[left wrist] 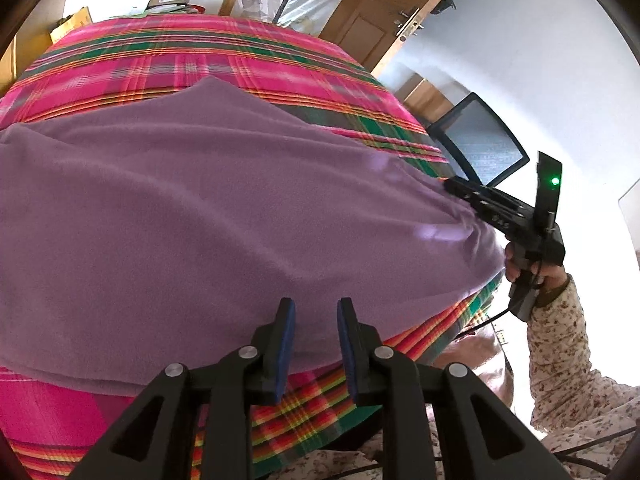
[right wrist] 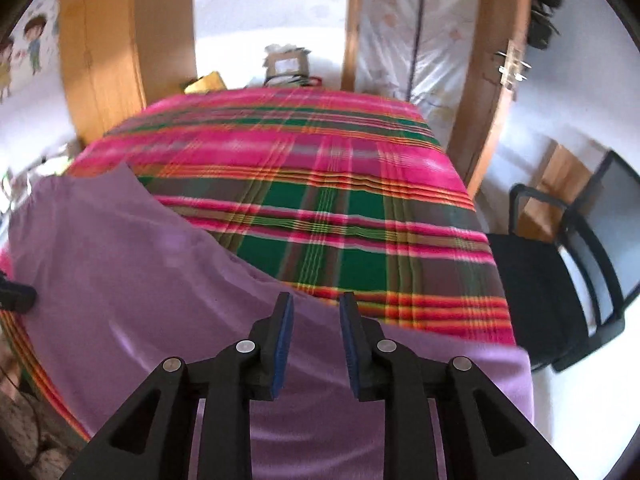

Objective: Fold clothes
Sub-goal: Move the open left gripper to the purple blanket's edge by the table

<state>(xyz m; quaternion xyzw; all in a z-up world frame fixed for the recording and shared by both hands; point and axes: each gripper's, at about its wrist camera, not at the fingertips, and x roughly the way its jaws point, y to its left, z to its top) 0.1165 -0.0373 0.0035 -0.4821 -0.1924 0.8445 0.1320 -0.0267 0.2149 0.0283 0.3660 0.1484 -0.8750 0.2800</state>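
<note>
Two grippers, jaws parted, grasping nothing: left gripper (left wrist: 316, 312) over the near hem of the purple cloth (left wrist: 208, 208), right gripper (right wrist: 316, 308) over the cloth's right-hand end; pads not seen pressing fabric. Cloth spread on the plaid bedspread (left wrist: 168, 60) of the bed, long axis lying across the bed, left to right, one corner pointing toward the far side. Risks: right end overhanging the bed edge, likely to slide off; soft fleece likely to bunch, skewing the fold. Beyond, black chair (right wrist: 568, 280), wooden door (left wrist: 380, 12).

purple fleece cloth (left wrist: 208, 216) spread flat on plaid bedcover (left wrist: 200, 64)
</note>
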